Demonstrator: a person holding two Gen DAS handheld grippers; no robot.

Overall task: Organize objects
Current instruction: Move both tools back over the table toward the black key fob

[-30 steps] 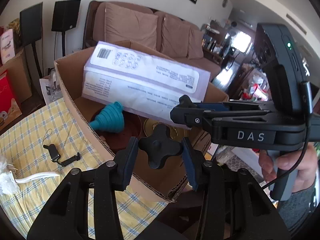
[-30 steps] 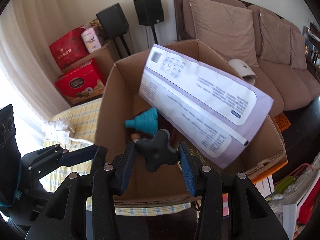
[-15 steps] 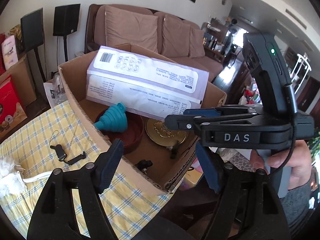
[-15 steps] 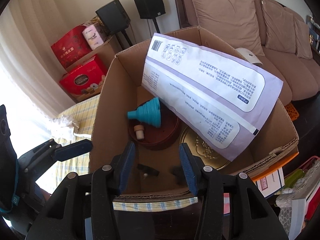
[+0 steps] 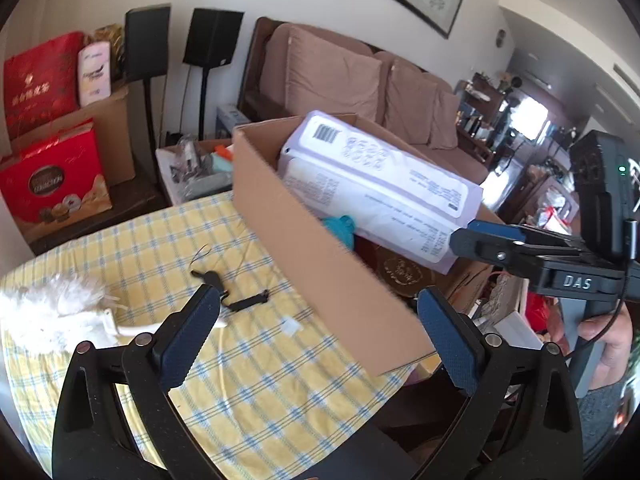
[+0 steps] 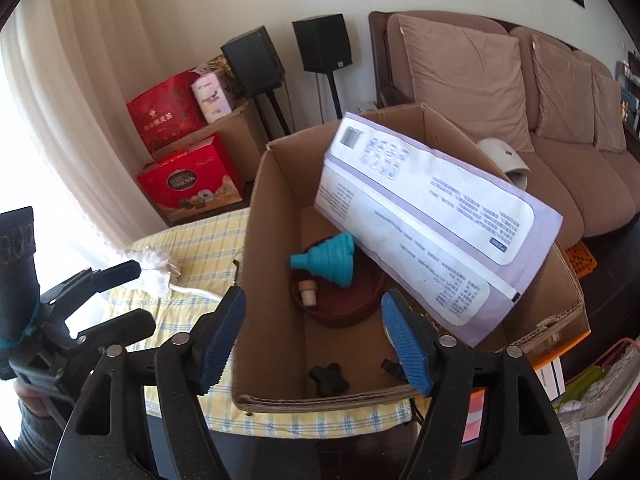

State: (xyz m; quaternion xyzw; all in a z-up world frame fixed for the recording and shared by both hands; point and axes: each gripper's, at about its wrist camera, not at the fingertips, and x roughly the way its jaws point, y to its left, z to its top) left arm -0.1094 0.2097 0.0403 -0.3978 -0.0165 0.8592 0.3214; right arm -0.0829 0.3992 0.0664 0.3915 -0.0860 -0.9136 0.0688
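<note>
Cardboard box (image 6: 276, 216): sitting on the bench (image 5: 256, 364), which is wearing a yellow checked cloth. A long lilac package (image 6: 436, 236) is leaning across the box's open top, tilted. Beneath it, a teal funnel (image 6: 330, 258) is lying in a dark red round dish (image 6: 340, 312) beside a small cork (image 6: 309, 298). A black star knob (image 6: 327, 380) is resting on the box floor near the front wall.

Left hand-held gripper (image 5: 318, 338): jaws opening wide, grasping nothing, hovering over the cloth and the box's near corner.

Right hand-held gripper (image 6: 314, 344): jaws opening, released, nothing between the pads, pointing into the box.

Outside the box: a white feather duster (image 5: 52, 312) and a black strap (image 5: 230, 290) are lying on the cloth.
</note>
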